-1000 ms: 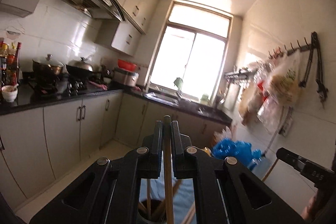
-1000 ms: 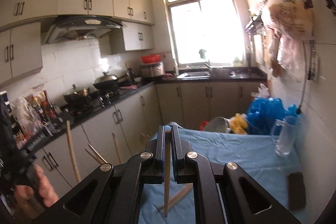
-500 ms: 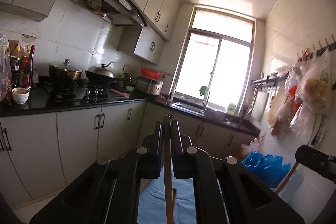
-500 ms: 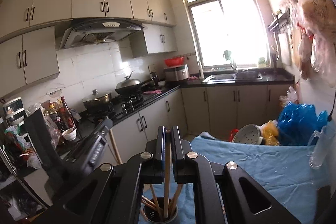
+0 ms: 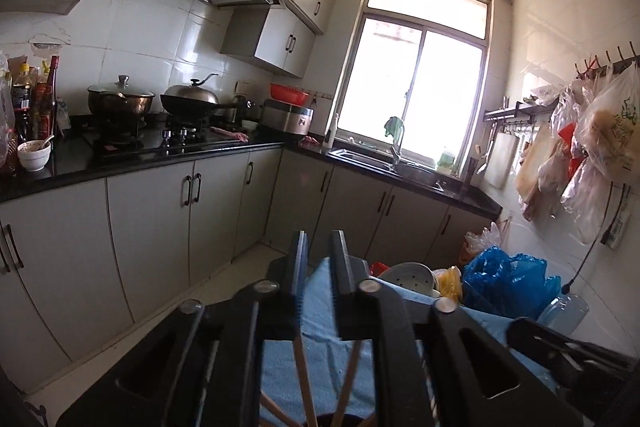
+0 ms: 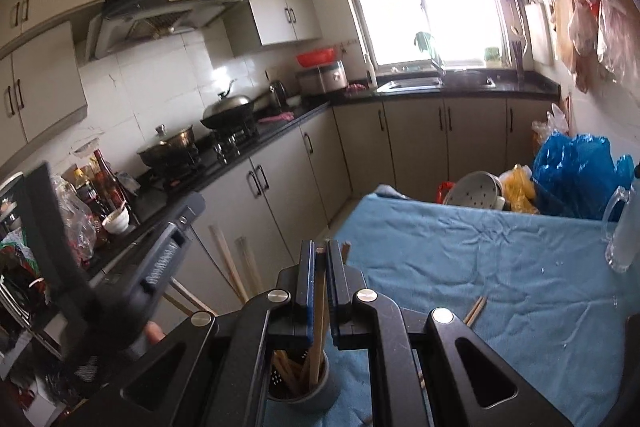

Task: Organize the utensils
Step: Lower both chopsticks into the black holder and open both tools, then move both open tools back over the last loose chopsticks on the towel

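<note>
Left wrist view: the left tongs [image 5: 319, 255] stand parted with nothing gripped, above wooden chopsticks [image 5: 305, 379] that fan up from a dark holder at the bottom edge, over the blue-clothed desk [image 5: 320, 359]. Right wrist view: the right tongs [image 6: 319, 259] are pinched on one chopstick [image 6: 319, 311], its lower end down inside the grey holder [image 6: 316, 389] among the others; a loose pair [image 6: 475, 310] lies on the cloth nearby.

Wooden chopsticks [image 6: 298, 367] bunched upright, slightly splayed, in grey perforated holder [image 6: 320, 393] on blue cloth. One pair [image 6: 475, 309] lying loose on cloth, well apart.
</note>
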### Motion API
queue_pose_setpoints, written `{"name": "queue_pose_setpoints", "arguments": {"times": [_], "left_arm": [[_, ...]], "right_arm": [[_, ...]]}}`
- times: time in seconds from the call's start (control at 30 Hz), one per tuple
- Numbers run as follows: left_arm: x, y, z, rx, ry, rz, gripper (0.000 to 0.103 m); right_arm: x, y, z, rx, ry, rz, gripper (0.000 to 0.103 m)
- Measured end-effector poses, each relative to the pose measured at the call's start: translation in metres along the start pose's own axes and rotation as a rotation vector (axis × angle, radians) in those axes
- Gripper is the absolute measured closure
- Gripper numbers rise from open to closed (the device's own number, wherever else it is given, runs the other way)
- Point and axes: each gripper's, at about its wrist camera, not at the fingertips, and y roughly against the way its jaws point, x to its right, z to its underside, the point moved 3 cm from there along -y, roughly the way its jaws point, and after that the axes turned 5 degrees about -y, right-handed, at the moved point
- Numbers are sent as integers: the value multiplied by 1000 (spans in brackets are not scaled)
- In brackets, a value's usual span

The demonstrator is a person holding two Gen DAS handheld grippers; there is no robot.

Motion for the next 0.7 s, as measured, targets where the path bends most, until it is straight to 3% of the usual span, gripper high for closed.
{"name": "queue_pose_setpoints", "arguments": {"times": [0.07,0.1,0.23,0.37,0.5,0.6,0.7], "left_arm": [[-2,8,-3,3,3,5,67],[-3,13,-6,9,6,10,66],[-7,42,-14,23,6,28,58],[-14,74,-13,22,10,37,53],[-20,106,2,4,-9,31,46],[-26,130,27,-22,-14,8,37],[-25,140,58,-71,-25,-2,37]], "right_arm": [[4,-3,1,-5,-24,4,96],[6,-5,1,-9,-34,3,94],[13,4,-3,16,-85,-1,64],[20,26,-6,60,-108,18,64],[35,47,2,78,-128,61,56],[54,55,22,53,-132,124,55],[75,50,51,-10,-128,172,55]]}}
